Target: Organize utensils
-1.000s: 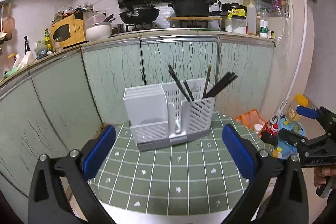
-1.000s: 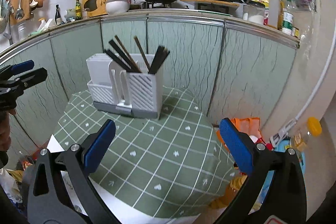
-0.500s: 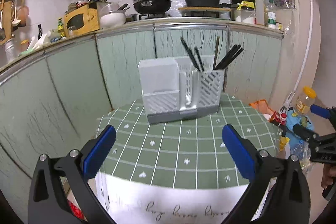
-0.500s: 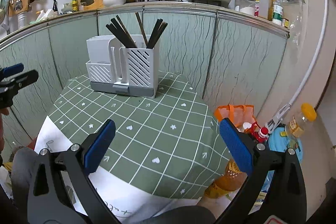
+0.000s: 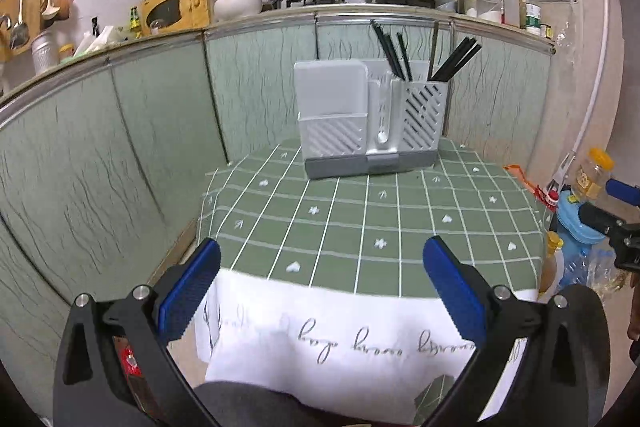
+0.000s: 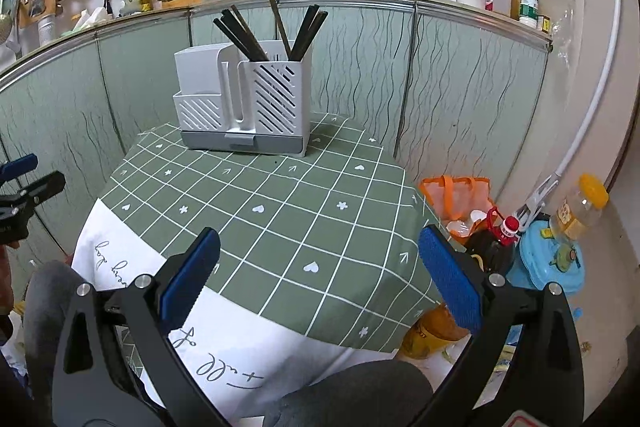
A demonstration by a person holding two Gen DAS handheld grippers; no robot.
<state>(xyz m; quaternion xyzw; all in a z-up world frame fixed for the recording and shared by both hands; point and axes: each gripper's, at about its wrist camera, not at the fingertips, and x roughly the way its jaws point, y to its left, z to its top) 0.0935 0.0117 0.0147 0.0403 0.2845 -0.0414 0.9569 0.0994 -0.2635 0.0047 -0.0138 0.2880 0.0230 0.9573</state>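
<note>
left gripper released, empty | right gripper released, empty | chopsticks stood in utensil holder at 12 o'clock on table

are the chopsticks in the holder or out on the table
In. The dark chopsticks stand leaning in the right slatted compartment of the white holder, tips fanned above its rim. None lie on the green tablecloth.
</note>
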